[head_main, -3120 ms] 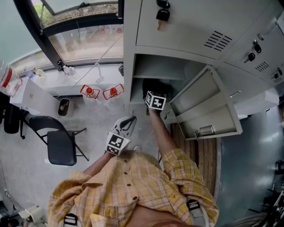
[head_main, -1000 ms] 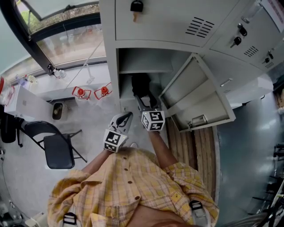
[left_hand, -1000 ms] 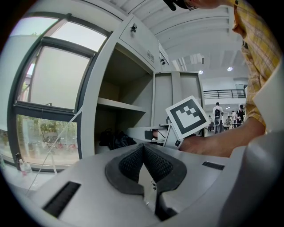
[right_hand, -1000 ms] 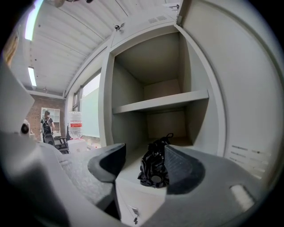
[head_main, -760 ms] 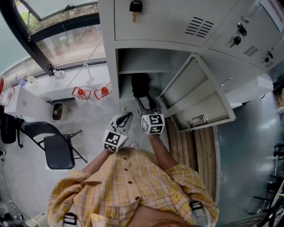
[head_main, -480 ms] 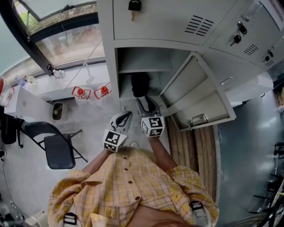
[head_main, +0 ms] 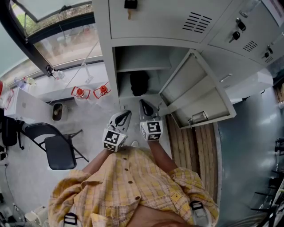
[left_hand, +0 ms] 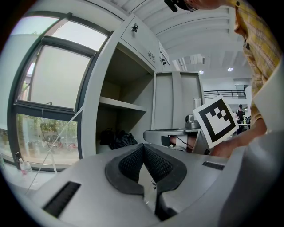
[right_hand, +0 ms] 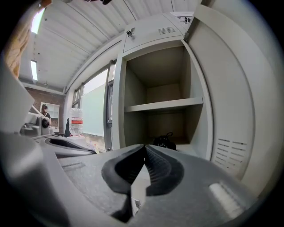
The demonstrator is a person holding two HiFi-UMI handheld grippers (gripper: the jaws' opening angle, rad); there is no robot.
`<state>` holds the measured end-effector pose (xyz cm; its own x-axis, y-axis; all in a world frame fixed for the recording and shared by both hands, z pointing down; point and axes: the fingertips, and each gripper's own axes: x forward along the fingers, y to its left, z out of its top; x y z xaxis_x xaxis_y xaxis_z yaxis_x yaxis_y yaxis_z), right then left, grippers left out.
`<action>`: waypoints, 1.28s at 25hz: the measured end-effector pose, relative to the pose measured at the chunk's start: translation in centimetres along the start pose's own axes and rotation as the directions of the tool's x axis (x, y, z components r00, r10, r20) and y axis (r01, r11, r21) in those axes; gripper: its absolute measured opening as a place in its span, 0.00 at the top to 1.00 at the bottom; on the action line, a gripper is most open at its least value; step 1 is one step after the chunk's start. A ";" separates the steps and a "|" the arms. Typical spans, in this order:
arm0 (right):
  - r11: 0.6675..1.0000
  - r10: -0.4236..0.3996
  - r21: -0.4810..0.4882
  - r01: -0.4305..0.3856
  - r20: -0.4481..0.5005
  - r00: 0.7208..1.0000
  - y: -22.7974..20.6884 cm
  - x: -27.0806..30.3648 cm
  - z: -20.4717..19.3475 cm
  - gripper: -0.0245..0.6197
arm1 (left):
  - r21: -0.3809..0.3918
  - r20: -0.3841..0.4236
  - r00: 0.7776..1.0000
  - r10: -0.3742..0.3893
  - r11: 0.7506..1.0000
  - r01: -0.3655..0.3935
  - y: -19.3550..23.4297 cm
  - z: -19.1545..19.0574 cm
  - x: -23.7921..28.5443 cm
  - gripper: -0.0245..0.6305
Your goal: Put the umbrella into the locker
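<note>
The black folded umbrella (head_main: 139, 83) lies on the bottom of the open locker compartment (head_main: 122, 71), under its shelf; it also shows as a dark bundle (left_hand: 116, 138) in the left gripper view and further back (right_hand: 164, 141) in the right gripper view. My right gripper (head_main: 143, 104) hangs just outside the compartment, jaws shut with nothing between them (right_hand: 144, 146). My left gripper (head_main: 127, 115) sits beside it on the left, also shut and empty (left_hand: 143, 147). The locker door (head_main: 195, 95) stands wide open to the right.
Closed locker doors with keys (head_main: 131, 5) are above and to the right. A window (head_main: 66, 40) and sill are at the left, two red objects (head_main: 91, 91) below it. A black folding chair (head_main: 55, 148) stands at lower left.
The right gripper has drawn back out of the locker toward me, leaving the umbrella inside, and its jaws have gone from open to shut. The left gripper has stayed put.
</note>
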<state>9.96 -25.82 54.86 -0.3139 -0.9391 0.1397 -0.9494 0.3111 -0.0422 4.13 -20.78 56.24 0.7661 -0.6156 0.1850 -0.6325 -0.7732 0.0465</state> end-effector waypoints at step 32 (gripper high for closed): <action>0.994 0.106 -0.006 -0.106 -0.008 0.994 4.1 -2.4 -1.2 0.97 | -0.018 0.006 0.999 0.033 0.999 -0.033 2.1 0.0 -0.2 0.96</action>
<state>6.78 -22.15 55.52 -0.4125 -0.8998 0.1422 -0.9109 0.4096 -0.0509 2.63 -22.32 56.26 0.7454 -0.6415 0.1810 -0.6593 -0.7497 0.0581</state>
